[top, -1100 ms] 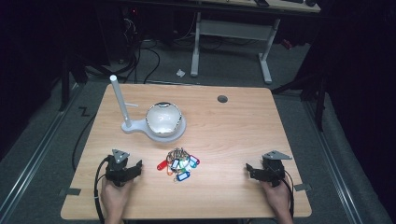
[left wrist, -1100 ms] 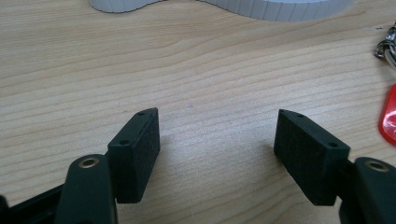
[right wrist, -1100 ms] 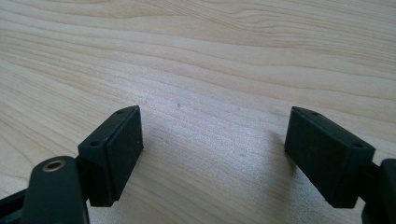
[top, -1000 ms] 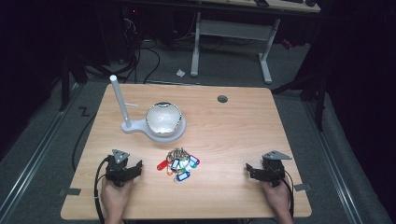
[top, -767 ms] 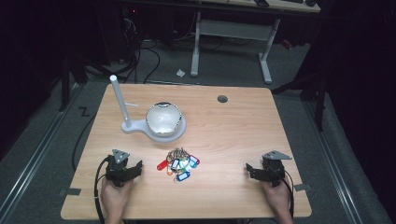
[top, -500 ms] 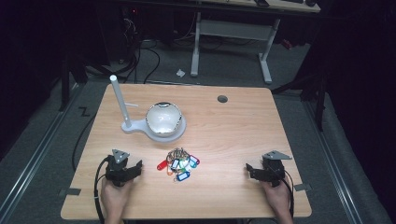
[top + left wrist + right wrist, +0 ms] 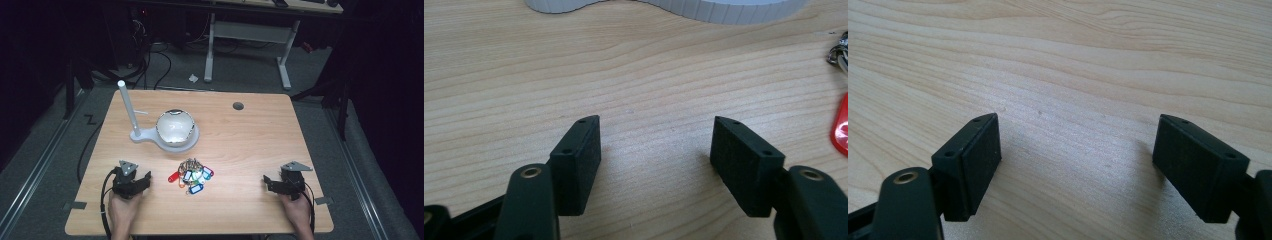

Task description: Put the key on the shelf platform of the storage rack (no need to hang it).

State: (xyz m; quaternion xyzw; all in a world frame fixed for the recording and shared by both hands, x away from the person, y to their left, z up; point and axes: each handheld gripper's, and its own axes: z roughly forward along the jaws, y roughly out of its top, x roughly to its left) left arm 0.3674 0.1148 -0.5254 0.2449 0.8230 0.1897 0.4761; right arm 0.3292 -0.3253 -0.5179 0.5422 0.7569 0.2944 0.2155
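Resting on the tabletop (image 7: 250, 130) at either near corner, the left hand-held gripper (image 7: 656, 155) and right hand-held gripper (image 7: 1075, 165) sit wide open and empty, apparently poised to begin. The high view shows the keys (image 7: 191, 175) between them, near a white stand (image 7: 165, 131); the left gripper view catches one red tag (image 7: 840, 125).

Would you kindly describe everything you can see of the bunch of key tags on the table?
The bunch of key tags lies flat on the wooden table, just in front of the white stand's round base. Metal rings gather at its far end; plastic-looking tags in red, blue, green and pink fan toward the person. Neither gripper touches it.
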